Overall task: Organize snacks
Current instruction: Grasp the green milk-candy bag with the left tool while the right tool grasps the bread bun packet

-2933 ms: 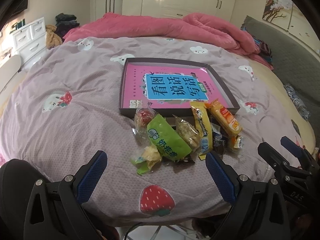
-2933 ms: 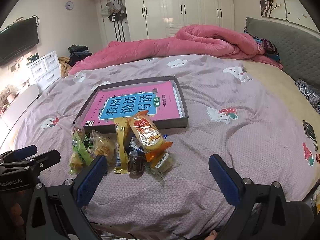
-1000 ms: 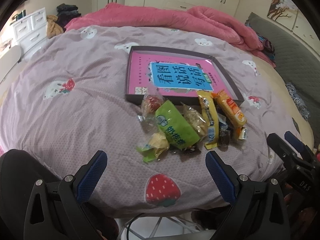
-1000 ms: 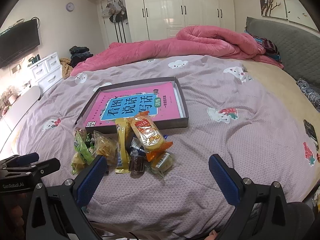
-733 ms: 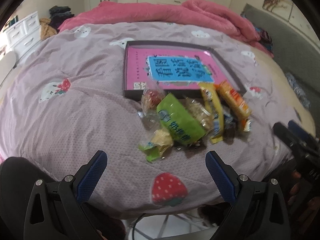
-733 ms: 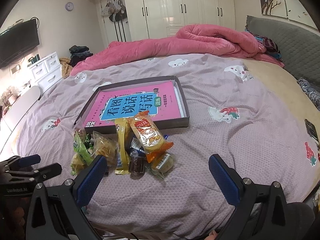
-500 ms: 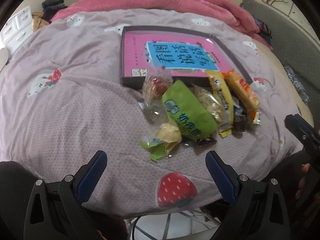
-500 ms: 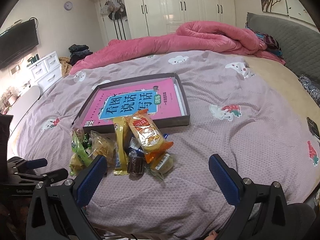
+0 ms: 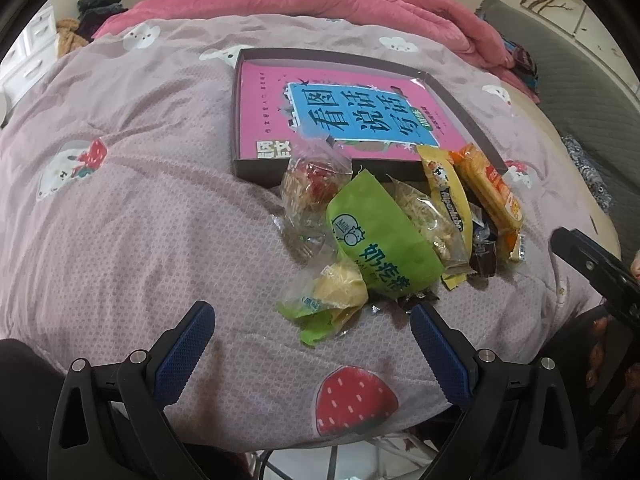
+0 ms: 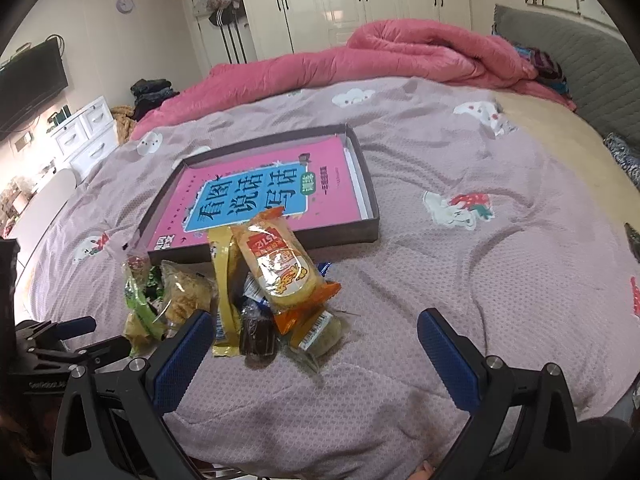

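A pile of snack packets lies on the purple bedspread, in front of a shallow dark tray (image 9: 256, 170) (image 10: 366, 192) that holds a pink book (image 9: 352, 108) (image 10: 256, 196). The pile has a green packet (image 9: 380, 240), an orange packet (image 10: 280, 264) (image 9: 488, 188), a long yellow packet (image 9: 446, 196) (image 10: 224, 276), a clear bag with red candy (image 9: 312, 188), and a small yellow-green packet (image 9: 332, 300). My left gripper (image 9: 312, 344) is open and empty, just short of the small yellow-green packet. My right gripper (image 10: 316, 344) is open and empty, near the pile's front right.
A rumpled pink quilt (image 10: 360, 60) lies at the far side of the bed. A grey headboard (image 10: 576, 40) is on the right. White drawers (image 10: 84, 132) and a wardrobe (image 10: 360, 4) stand beyond the bed. The bed's near edge is just under both grippers.
My left gripper has moved forward and down toward the snack pile, which now looks larger. My right gripper has moved slightly closer to the pile. Both stay open.
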